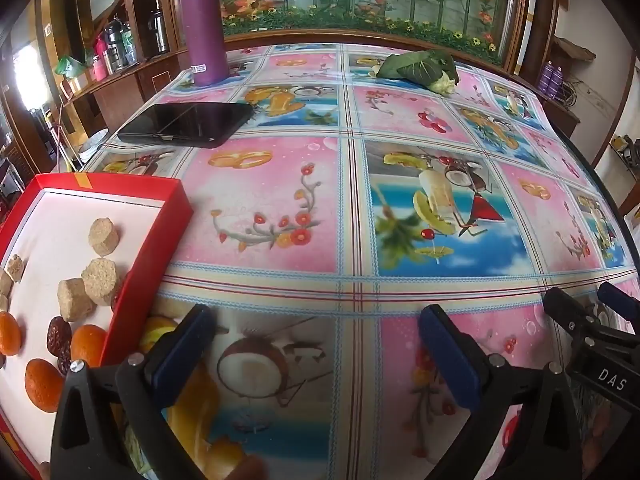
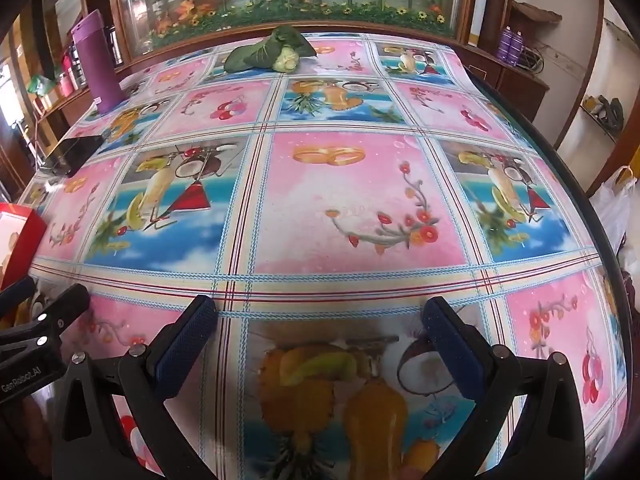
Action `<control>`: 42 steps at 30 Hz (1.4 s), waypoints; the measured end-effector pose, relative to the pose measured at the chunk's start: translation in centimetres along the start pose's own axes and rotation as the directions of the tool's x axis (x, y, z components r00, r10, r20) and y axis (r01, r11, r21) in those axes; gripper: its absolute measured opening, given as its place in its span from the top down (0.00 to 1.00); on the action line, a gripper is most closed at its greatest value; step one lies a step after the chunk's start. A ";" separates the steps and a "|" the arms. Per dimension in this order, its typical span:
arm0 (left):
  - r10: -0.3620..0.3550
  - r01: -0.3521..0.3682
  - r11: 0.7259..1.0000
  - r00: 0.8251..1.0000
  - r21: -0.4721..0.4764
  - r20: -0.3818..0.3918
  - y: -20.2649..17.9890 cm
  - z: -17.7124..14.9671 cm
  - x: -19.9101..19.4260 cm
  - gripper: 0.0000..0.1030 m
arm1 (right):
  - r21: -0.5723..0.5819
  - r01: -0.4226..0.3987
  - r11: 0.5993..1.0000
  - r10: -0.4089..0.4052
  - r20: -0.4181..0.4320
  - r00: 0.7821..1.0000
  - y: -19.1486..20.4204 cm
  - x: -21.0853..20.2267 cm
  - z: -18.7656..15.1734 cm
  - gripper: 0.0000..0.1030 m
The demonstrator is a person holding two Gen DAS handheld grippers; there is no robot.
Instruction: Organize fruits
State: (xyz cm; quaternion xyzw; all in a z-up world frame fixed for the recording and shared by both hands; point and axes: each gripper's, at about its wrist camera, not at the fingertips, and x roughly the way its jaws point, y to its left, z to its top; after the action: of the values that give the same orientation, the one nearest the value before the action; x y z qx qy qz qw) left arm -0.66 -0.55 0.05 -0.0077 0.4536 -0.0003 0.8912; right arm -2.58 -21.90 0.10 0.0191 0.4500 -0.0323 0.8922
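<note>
While both grippers hovered over the tablecloth (image 2: 352,200):
L gripper (image 1: 316,344): spread wide, nothing held
R gripper (image 2: 320,336): same
Tray (image 1: 160,248): oranges (image 1: 42,384), dates (image 1: 59,334), cork-like rounds (image 1: 100,280)

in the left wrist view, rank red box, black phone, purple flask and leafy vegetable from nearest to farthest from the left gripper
1. Red box: beside the left gripper, on its left, holding oranges.
2. Black phone: mid-table, left of centre.
3. Purple flask and leafy vegetable: both at the far edge, flask left, vegetable right; too close to call.

home dining room, tablecloth (image 2: 344,208), cabinets (image 1: 132,80)
</note>
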 end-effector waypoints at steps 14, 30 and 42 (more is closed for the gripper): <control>0.003 -0.003 1.000 1.000 0.001 -0.002 -0.1 0.1 -0.1 0.00 | 0.007 -0.009 1.000 0.009 0.005 1.000 -0.3 -0.1 -0.1 0.00; 0.003 -0.003 1.000 1.000 0.001 -0.002 -0.1 0.1 -0.1 0.00 | 0.008 -0.009 1.000 0.008 0.005 1.000 0.1 0.0 0.0 0.00; 0.003 -0.003 1.000 1.000 0.001 -0.002 -0.1 0.1 -0.1 0.00 | 0.007 -0.008 1.000 0.008 0.006 1.000 0.0 -0.1 0.0 0.00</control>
State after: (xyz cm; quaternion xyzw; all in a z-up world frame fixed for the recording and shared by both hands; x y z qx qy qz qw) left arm -0.62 -0.67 0.15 -0.0064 0.4543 0.0008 0.8908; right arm -2.62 -21.86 0.22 0.0240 0.4470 -0.0304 0.8937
